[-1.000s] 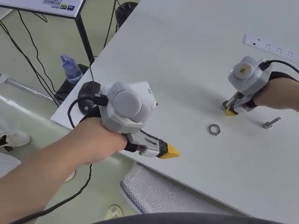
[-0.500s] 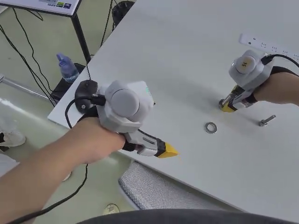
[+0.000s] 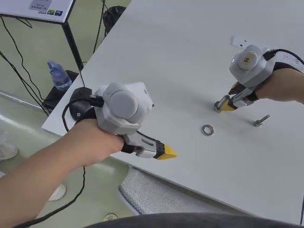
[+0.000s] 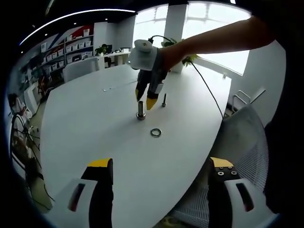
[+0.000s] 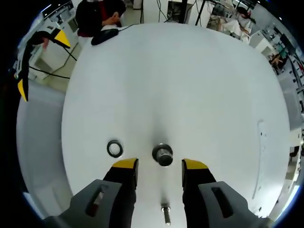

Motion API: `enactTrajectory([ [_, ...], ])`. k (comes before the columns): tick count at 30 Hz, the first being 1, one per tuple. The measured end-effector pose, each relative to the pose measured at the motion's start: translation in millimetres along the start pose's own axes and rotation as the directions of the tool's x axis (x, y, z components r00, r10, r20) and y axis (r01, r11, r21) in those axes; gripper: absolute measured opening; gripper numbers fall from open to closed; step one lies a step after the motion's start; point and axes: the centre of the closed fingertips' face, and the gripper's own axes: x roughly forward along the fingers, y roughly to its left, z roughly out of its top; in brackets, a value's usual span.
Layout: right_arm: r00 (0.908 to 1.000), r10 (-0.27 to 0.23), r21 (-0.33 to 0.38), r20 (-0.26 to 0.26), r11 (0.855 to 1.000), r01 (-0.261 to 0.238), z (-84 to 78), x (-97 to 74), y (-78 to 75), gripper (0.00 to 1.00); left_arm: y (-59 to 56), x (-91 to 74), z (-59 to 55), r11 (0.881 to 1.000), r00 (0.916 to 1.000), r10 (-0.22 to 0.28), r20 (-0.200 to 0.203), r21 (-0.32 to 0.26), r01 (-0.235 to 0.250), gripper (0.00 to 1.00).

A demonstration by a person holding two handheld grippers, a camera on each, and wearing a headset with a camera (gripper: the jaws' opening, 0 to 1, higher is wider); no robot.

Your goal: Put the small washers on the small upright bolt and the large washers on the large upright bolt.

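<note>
Grey bolt stands upright, 1 flat washer near it, white table. Your left gripper, right gripper: jaws apart.

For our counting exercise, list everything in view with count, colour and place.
table: one, white, under the parts
large bolt: one, silver, upright, mid-table
washer: one, silver, flat beside large bolt
small bolt: one, silver, near the washer
power strip: one, white, table's far side
bottle: one, blue, below table edge
chair: one, grey, at near table edge
left hand-held gripper: one, white and yellow, open, near table edge
right hand-held gripper: one, white and yellow, open, by large bolt
</note>
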Motion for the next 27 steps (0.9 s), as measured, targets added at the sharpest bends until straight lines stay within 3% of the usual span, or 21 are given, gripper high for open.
enactTrajectory([
  [10, 0.9996, -0.02, 0.024, 0.019, 1.0, 0.019, 3.8, -7.8, 0.9, 0.38, -0.3, -4.9, 0.5, 1.0, 0.9999, -0.015, -0.004, 0.017, 0.015, 0.81],
  [27, 0.9998, -0.004, 0.022, 0.017, 1.0, 0.004, 6.1, -9.7, 35.4, 0.38, 7.5, -9.5, -2.4, 0.999, 0.9998, -0.011, -0.017, 0.032, 0.012, 0.8],
])
